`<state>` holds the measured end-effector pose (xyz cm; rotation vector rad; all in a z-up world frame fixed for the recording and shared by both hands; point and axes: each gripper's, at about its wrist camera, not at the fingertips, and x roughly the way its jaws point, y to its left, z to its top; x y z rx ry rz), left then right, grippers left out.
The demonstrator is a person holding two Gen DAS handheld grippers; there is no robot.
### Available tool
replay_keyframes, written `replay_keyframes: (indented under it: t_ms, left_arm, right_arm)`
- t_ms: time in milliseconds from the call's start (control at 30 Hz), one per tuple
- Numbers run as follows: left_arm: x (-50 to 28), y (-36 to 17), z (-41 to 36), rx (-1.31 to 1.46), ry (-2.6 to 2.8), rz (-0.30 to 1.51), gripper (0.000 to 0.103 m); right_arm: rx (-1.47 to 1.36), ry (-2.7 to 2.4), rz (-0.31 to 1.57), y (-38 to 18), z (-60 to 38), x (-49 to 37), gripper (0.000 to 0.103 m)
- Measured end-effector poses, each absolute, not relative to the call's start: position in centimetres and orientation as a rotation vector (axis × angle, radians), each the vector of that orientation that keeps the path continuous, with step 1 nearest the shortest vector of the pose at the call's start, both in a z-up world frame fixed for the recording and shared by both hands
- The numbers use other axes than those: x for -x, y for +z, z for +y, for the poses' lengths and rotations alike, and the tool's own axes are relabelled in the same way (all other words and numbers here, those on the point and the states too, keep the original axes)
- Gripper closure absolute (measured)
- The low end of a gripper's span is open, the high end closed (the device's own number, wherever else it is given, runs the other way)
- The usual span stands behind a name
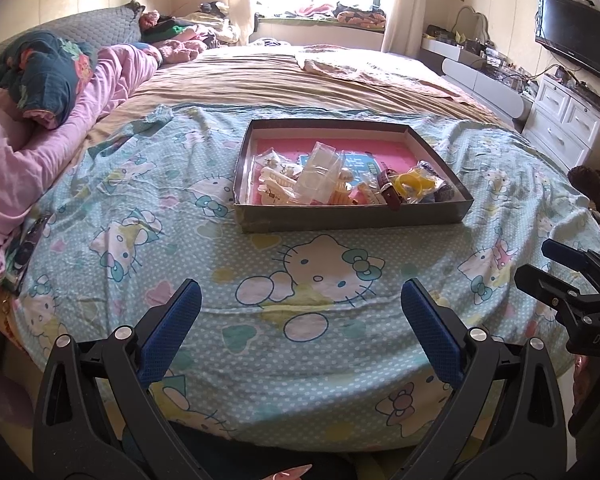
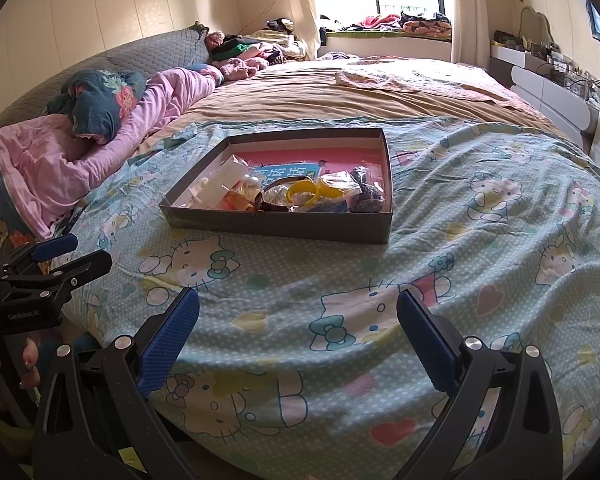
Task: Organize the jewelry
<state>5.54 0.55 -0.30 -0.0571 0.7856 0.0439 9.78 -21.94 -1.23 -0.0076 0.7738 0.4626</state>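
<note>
A shallow grey cardboard box [image 1: 352,212] [image 2: 284,226] with a pink floor lies on the cartoon-cat bedsheet. Inside it sit cream hair clips [image 1: 276,184], a clear plastic packet [image 1: 320,172], a yellow bangle [image 1: 414,184] [image 2: 306,192], a dark red strap [image 1: 390,190] and a dark beaded piece [image 2: 368,196]. My left gripper [image 1: 300,296] hangs open over the sheet, short of the box's near wall. My right gripper [image 2: 298,304] is also open with nothing between its fingers, near the box's front right corner. Each gripper shows at the edge of the other's view.
A pink quilt [image 1: 28,152] and a dark floral bundle [image 1: 48,68] lie along the bed's left side. A tan blanket [image 1: 300,76] covers the far half. White drawers [image 1: 568,124] and a wall TV [image 1: 576,36] stand to the right. A hand [image 2: 4,368] holds the left gripper.
</note>
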Motion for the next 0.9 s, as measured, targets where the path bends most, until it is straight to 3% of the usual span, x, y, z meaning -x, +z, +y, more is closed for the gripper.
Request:
replay_keyframes:
  t_ms: [900]
  left_arm:
    - [-5.53,-0.39,0.66,0.055,0.052,0.793,0.009]
  right_arm:
    - [0.012,0.467,0.775,-1.35,-21.72,-9.51,0.005]
